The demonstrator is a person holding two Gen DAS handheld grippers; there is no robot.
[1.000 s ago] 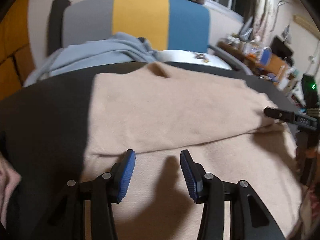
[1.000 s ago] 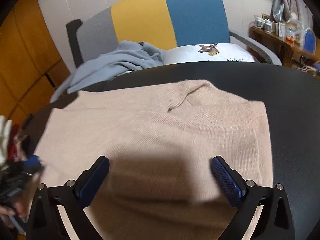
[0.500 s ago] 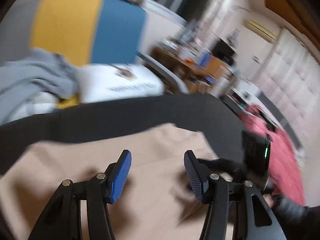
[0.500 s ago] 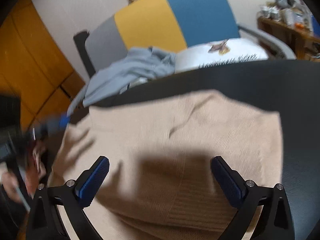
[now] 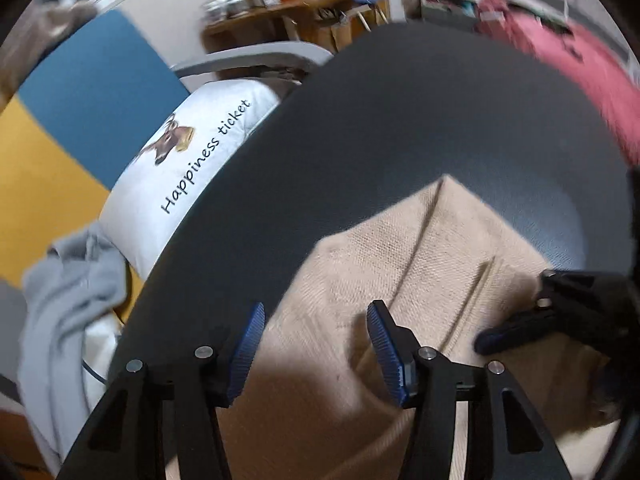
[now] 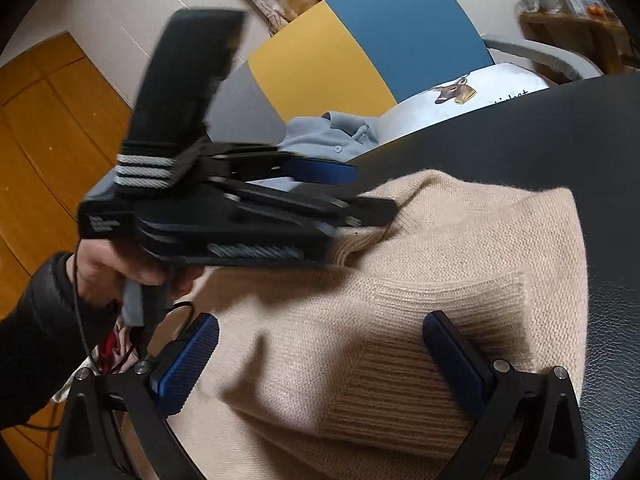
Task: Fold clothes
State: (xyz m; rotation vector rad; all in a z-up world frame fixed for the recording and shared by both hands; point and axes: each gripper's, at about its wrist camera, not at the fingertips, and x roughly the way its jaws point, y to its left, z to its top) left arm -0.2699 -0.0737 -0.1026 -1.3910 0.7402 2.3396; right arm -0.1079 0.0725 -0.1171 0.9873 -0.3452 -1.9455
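A beige knit sweater [image 6: 420,280] lies folded on a black round table [image 6: 560,132]; it also shows in the left wrist view [image 5: 400,260]. My left gripper [image 5: 316,348] is open and empty, just above the sweater near its far edge. In the right wrist view the left gripper [image 6: 340,188] reaches over the sweater's collar from the left. My right gripper [image 6: 320,360] is wide open and empty, low over the sweater's ribbed hem. One of its fingers [image 5: 508,332] shows at the right of the left wrist view.
A chair with grey, yellow and blue back [image 6: 360,52] stands behind the table, holding a white printed cushion [image 5: 192,152] and a light blue garment [image 5: 68,300]. A pink cloth [image 5: 580,60] lies beyond the table's far right. Wooden cabinets [image 6: 48,128] stand at left.
My left gripper has swung to the right across the sweater, over its collar side and close to my right gripper. My right gripper has moved slightly lower and closer to the sweater, still wide open.
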